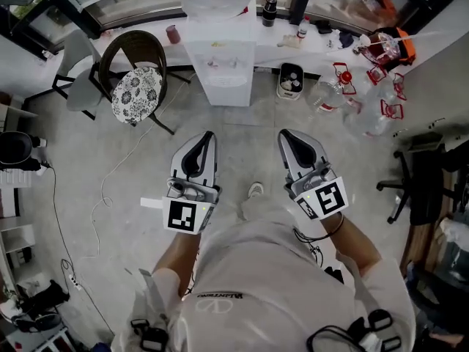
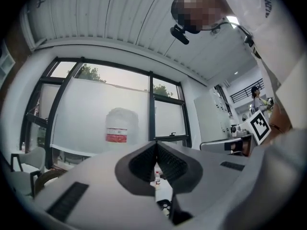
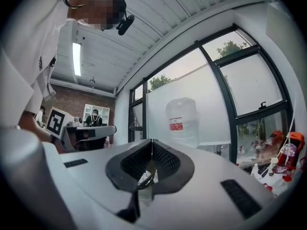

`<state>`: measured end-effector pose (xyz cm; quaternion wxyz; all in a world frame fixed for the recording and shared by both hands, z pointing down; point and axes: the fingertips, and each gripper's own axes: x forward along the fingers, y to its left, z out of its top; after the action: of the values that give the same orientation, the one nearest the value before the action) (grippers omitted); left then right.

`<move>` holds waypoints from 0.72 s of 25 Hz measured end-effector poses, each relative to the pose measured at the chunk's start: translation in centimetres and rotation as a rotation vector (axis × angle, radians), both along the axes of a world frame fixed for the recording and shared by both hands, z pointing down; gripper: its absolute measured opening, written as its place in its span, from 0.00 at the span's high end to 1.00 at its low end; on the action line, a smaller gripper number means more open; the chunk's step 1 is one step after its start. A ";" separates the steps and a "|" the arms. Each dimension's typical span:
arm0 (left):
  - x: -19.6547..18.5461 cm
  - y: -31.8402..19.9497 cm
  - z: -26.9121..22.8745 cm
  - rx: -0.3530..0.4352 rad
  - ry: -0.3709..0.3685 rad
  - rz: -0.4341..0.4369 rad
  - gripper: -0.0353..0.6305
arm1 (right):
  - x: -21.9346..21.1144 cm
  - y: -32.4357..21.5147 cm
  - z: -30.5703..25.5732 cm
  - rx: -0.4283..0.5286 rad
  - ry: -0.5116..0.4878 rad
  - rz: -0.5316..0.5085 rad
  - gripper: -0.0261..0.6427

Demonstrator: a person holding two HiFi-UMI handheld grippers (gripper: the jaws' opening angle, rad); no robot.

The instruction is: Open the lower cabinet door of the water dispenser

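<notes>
Where bare floor (image 1: pixel 242 149) fronts the water dispenser (image 1: pixel 220 72), 2 hand-held grippers (image 1: pixel 207 134) (image 1: pixel 284 133) hover closed.

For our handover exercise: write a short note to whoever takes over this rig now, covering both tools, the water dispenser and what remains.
Left tool: shut, empty.
Right tool: shut, empty.
Both are short of the water dispenser, which stands ahead by the window.
Its lower cabinet door looks closed, untouched.
Done: nothing yet.
Left: reach the door and pull it open.

Head view overhead, gripper views level, sharing bottle (image 2: pixel 121 126)
</notes>
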<state>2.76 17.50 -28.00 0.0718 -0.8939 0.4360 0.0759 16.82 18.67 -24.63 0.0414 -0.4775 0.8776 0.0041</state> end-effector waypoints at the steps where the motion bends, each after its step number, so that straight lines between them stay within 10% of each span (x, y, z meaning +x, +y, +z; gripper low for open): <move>1: 0.7 -0.6 0.4 -0.003 -0.003 -0.003 0.94 | 0.6 -0.8 0.5 -0.005 0.001 -0.007 0.94; 11: 4.6 -7.3 8.5 -0.104 -0.051 0.015 0.94 | 3.8 -9.9 8.7 -0.087 -0.026 0.009 0.94; 18: 5.3 -15.9 24.4 -0.088 -0.055 0.049 0.94 | 3.0 -18.5 24.3 -0.076 -0.016 -0.020 0.94</move>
<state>8.10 1.59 -3.57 0.0422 -0.9084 0.4145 0.0338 19.82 0.19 -0.35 0.0303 -0.4701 0.8814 -0.0333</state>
